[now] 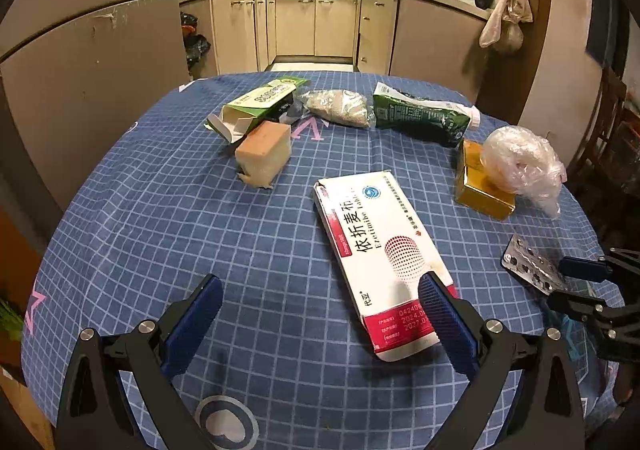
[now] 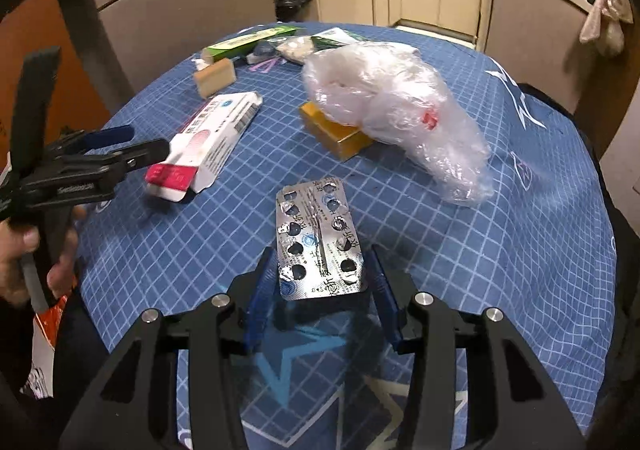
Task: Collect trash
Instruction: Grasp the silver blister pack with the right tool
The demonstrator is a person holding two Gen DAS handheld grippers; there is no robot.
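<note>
A silver blister pack [image 2: 320, 246] with emptied pockets lies lengthwise between the blue fingers of my right gripper [image 2: 320, 274]. The pads meet its two long edges, and its near end looks raised off the cloth. The left wrist view has the same blister pack [image 1: 528, 262] at the far right in the right gripper [image 1: 568, 282]. My left gripper [image 1: 322, 290] stands open and wide over the cloth. Its right finger overlaps the near corner of a white and red medicine box [image 1: 380, 250] without clamping it. From the right wrist, the left gripper [image 2: 146, 140] sits beside that box [image 2: 212, 134].
On the blue checked tablecloth [image 1: 160, 210] lie a gold box [image 1: 480, 190] under a crumpled clear plastic bag [image 1: 520, 162], a tan block [image 1: 264, 154], an open green carton [image 1: 260, 102], a bag of grains [image 1: 340, 106] and a green pouch [image 1: 420, 114]. A hand [image 2: 24, 250] holds the left gripper.
</note>
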